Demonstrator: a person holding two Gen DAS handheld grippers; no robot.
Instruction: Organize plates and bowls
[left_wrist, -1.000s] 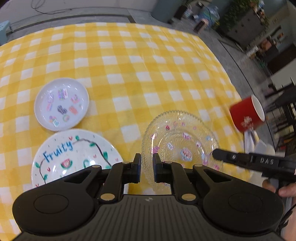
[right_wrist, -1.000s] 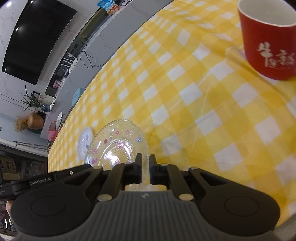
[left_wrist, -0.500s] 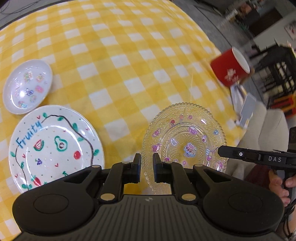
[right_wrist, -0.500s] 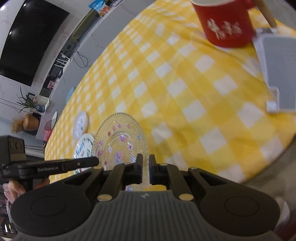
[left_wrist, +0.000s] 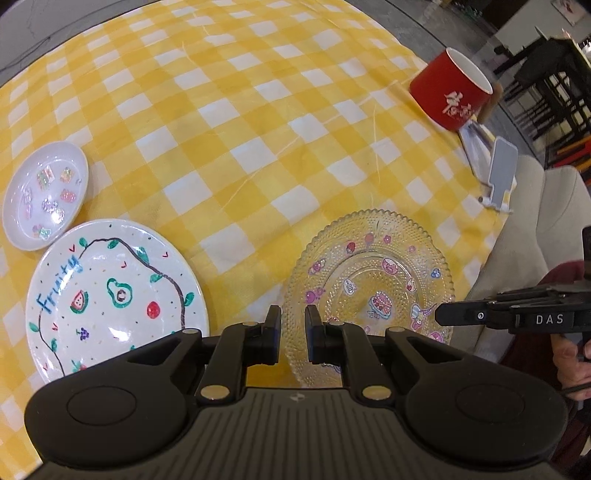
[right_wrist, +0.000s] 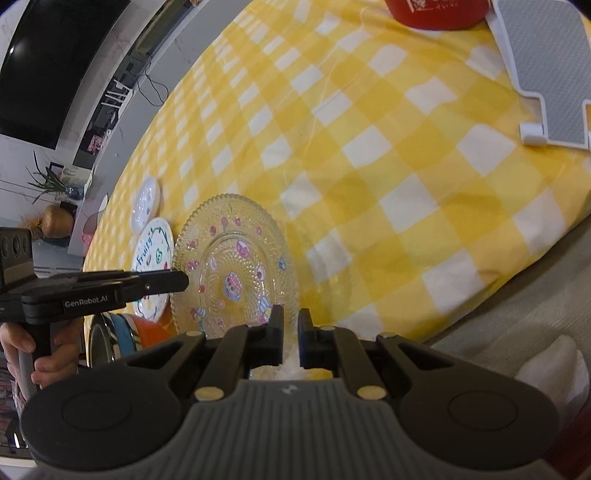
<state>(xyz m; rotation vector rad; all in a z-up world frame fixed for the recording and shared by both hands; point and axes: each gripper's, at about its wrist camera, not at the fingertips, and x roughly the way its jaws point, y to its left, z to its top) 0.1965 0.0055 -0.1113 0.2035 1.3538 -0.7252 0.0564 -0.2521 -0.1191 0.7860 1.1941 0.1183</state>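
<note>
Two black hand-held grippers, each worked by a person's hand

The left gripper (left_wrist: 291, 334) has a ribbed dark grey body, two round black discs, brass-coloured pivot pins and flat black fingers; its side reads "GenRobot.AI" in the right wrist view. The right gripper (right_wrist: 290, 332) is built the same, its side marked "DAS". A dark red sleeve (left_wrist: 561, 275) shows by the right hand (left_wrist: 570, 365).

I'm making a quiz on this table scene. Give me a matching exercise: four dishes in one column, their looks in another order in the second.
1. glass plate
2. Fruity plate
3. small saucer
4. mug

a. red, white lettering
b. white, glittery stickers
c. clear, beaded rim
d. white, drawn avocado and watermelon

Pairs: 1-c, 2-d, 3-b, 4-a
</note>
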